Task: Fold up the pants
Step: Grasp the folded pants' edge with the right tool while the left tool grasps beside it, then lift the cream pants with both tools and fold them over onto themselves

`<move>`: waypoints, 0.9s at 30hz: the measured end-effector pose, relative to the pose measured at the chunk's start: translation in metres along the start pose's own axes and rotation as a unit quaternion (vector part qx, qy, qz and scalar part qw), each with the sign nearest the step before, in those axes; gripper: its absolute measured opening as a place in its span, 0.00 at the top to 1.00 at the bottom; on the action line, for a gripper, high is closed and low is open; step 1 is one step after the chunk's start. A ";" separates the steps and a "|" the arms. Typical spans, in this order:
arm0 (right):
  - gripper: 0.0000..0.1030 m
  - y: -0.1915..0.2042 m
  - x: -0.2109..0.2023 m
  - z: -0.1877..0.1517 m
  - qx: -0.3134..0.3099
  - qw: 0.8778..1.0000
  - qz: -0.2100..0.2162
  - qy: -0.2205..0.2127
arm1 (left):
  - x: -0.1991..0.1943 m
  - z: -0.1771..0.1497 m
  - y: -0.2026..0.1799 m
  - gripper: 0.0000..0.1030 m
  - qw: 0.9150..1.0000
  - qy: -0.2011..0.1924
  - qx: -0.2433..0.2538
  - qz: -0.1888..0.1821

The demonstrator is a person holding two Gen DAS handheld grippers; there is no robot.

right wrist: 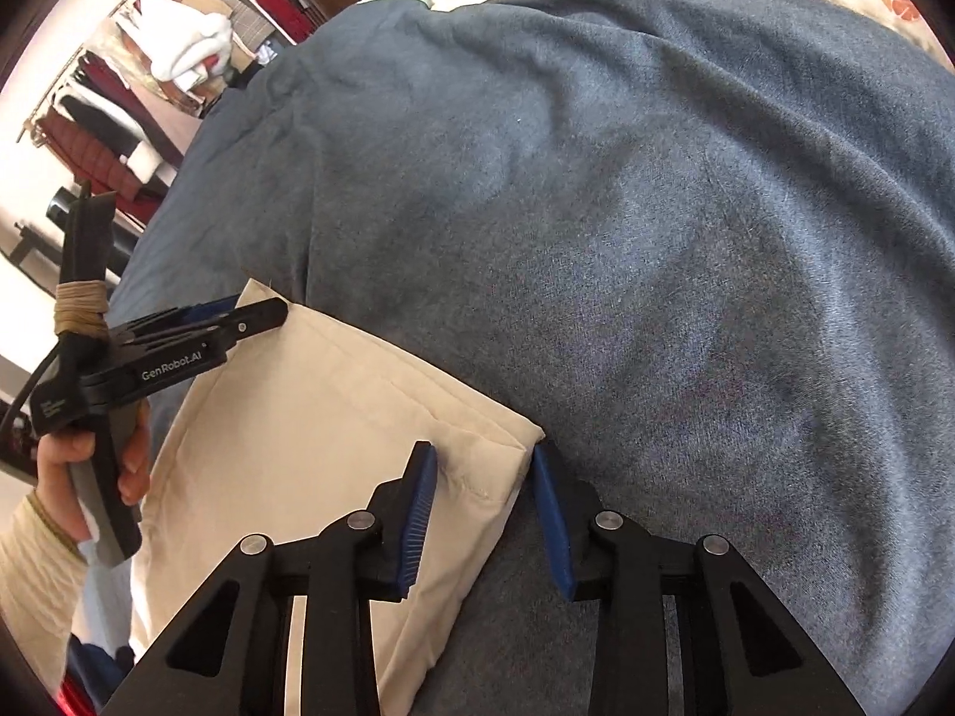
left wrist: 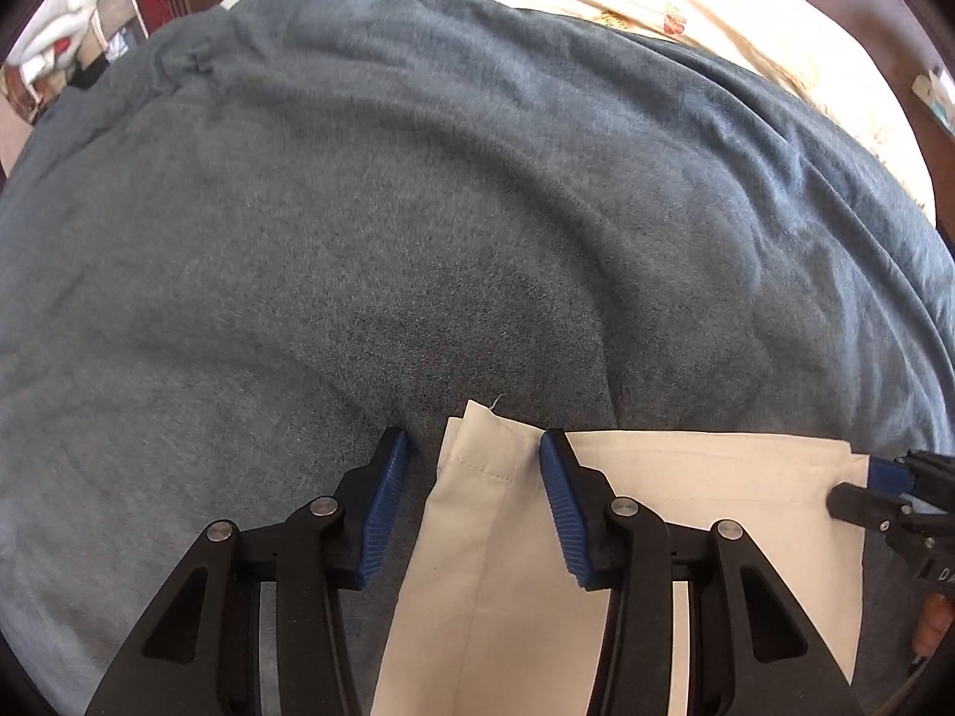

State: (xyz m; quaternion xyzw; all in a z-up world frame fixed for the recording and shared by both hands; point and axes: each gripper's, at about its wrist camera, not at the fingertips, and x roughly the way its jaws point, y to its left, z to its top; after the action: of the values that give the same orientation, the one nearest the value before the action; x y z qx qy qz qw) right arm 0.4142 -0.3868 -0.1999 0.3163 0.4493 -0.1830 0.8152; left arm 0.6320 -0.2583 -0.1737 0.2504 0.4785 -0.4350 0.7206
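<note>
Cream pants (left wrist: pixel 495 543) lie flat on a blue-grey blanket (left wrist: pixel 418 209), their hemmed end pointing away from me. My left gripper (left wrist: pixel 474 447) is open, its blue pads (left wrist: pixel 561 495) straddling the left corner of that end. My right gripper (right wrist: pixel 483 465) is open around the right corner of the pants (right wrist: pixel 334 429). In the right wrist view the left gripper (right wrist: pixel 250 313) sits at the far left corner, held by a hand. In the left wrist view the right gripper (left wrist: pixel 877 489) shows at the right corner.
A cream floral quilt (left wrist: pixel 686 6) lies beyond the blanket (right wrist: pixel 656 209). A clothes rack (right wrist: pixel 149 77) with hanging garments stands at the far left. The person's hand and sleeve (right wrist: pixel 54 477) are at the left edge.
</note>
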 end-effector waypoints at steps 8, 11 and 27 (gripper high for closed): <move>0.75 -0.003 0.005 0.001 0.002 1.000 0.008 -0.001 | 0.003 0.000 -0.005 0.83 1.000 0.006 -0.015 -0.026; 0.85 -0.003 0.003 0.004 0.008 1.000 0.020 0.000 | -0.008 0.002 -0.008 0.85 1.000 -0.006 -0.016 -0.026; 0.89 0.065 -0.081 0.009 -0.110 0.991 0.014 -0.077 | -0.115 -0.017 -0.002 0.85 0.995 -0.100 -0.021 -0.017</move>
State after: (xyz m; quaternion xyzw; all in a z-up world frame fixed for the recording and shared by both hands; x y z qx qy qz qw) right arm 0.4148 -0.3445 -0.1051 0.2155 0.3981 -0.1446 0.8799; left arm 0.6032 -0.2015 -0.0768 0.1818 0.4173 -0.4601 0.7623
